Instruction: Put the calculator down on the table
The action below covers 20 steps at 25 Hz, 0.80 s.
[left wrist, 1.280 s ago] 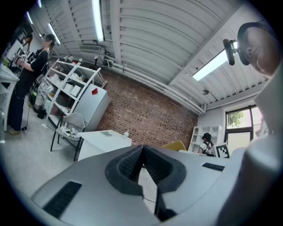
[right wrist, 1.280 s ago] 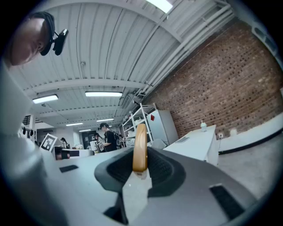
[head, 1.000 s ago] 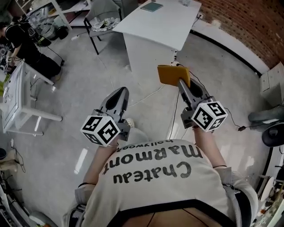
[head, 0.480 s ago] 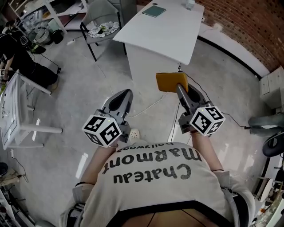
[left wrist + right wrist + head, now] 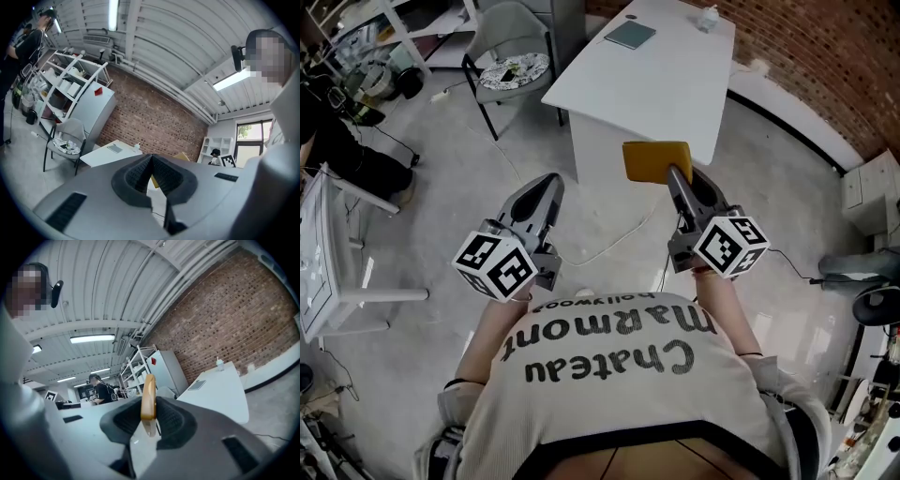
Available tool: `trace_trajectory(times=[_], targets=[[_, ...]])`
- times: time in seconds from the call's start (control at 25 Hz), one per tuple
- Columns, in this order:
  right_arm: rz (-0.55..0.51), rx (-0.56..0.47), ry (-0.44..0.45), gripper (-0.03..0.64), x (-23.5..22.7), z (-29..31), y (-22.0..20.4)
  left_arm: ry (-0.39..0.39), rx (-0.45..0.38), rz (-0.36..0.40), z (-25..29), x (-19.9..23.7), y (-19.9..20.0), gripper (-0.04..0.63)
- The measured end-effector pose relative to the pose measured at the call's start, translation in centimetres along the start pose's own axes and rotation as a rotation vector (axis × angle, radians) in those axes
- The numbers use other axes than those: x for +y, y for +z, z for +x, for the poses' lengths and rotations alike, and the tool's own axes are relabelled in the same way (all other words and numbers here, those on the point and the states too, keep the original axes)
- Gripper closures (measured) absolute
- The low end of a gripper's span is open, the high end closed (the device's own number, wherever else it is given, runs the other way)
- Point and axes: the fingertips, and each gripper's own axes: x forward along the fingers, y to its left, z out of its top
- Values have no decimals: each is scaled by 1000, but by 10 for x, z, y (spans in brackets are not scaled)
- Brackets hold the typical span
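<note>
Both grippers have advanced toward the white table since the earlier frames, and its near end now stands just beyond the carried load in the head view. Nearest is the person's printed shirt. Ahead of it are the left gripper (image 5: 547,185), jaws closed together on nothing, and the right gripper (image 5: 674,175), jaws clamped on the near edge of the yellow calculator (image 5: 656,160) (seen edge-on between the pads in the right gripper view). The calculator is held in the air, broad face up, still short of the table (image 5: 675,89). It is judged light, rigid and smooth-cased. Pinched at one edge it overhangs the jaws and may pivot, so the grip should stay on the rim, clear of the keys, until the body lies flat. Farther off, a dark notebook (image 5: 630,35) and a small bottle (image 5: 708,17) occupy the table's far end. A grey chair (image 5: 511,67) stands to its left.
</note>
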Motion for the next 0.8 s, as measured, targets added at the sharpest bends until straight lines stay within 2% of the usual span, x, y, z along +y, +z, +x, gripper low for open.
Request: trace_trajectory(times=[0.24,0.52,0.64,0.8], targets=[[3,8,-25,526,5,49,-10,-32,8,-23,3,49,12,594],[-11,108,-56,526,7,87,-49,46,68,-73,-2,113,-10,594],[4,148,-75,526,-1,96,-68,59,101,-102,-2,127,-27,594],[24,170,-90,526,-13,106,-80,85,123,-101,-1,138,-38,594]])
